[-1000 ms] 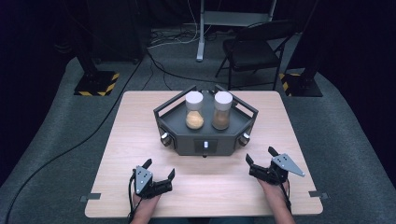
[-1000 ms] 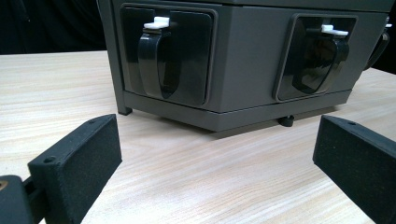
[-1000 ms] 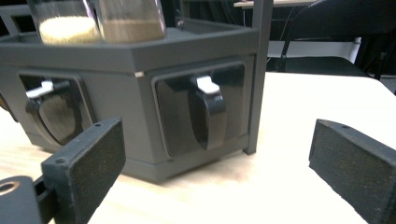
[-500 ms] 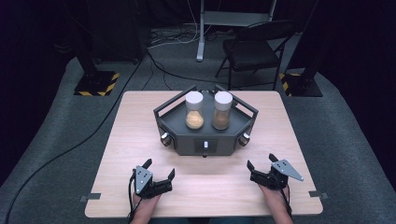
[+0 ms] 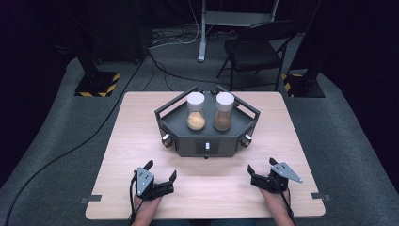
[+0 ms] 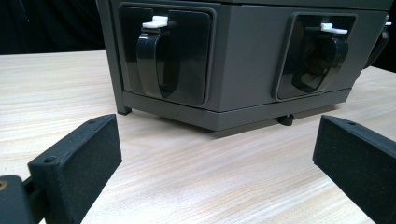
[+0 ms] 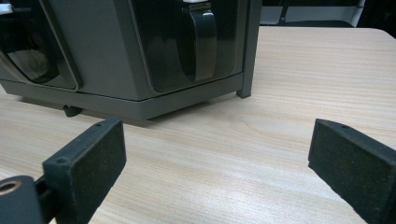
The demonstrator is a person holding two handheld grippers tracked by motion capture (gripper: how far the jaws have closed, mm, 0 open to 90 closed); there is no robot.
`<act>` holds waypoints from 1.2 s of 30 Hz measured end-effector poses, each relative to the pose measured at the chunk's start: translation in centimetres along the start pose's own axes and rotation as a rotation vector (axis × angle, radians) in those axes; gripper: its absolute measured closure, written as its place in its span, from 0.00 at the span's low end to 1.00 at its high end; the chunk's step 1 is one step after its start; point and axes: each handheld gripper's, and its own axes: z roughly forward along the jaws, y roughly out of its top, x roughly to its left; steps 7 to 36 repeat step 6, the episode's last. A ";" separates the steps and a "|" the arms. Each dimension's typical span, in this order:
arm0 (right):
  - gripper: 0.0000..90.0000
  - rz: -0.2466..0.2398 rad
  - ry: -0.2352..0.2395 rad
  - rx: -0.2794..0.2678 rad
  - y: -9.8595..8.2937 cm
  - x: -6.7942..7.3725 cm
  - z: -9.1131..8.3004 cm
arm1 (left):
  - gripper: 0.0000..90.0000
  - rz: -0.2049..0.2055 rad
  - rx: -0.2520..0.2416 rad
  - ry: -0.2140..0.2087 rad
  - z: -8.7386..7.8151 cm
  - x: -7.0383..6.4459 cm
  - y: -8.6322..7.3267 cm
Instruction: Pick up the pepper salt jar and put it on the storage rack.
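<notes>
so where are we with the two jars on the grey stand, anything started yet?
Nothing looks done: both jars, the light-filled one and the brown-filled one, stand capped on the grey stand. Nothing is in hand: the left gripper and right gripper rest near the table's front edge, jaws open, apart from the stand. Left to do, as far as I can judge: reaching in and handling the jars or stand.

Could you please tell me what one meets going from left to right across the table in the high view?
left gripper → jar of yellowish grains → jar of brown grains → right gripper. Both jars stand on the grey tray.
</notes>
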 end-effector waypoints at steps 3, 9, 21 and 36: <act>0.04 -0.002 0.003 0.005 0.1 0.0 0.0 | 0.01 0.002 0.001 0.001 0.0 0.0 0.0; 0.04 0.004 0.004 0.007 0.1 -0.1 0.0 | 0.01 0.004 0.001 0.001 0.0 0.0 0.0; 0.04 0.004 0.004 0.007 0.1 -0.1 0.0 | 0.01 0.004 0.001 0.001 0.0 0.0 0.0; 0.04 0.004 0.004 0.007 0.1 -0.1 0.0 | 0.01 0.004 0.001 0.001 0.0 0.0 0.0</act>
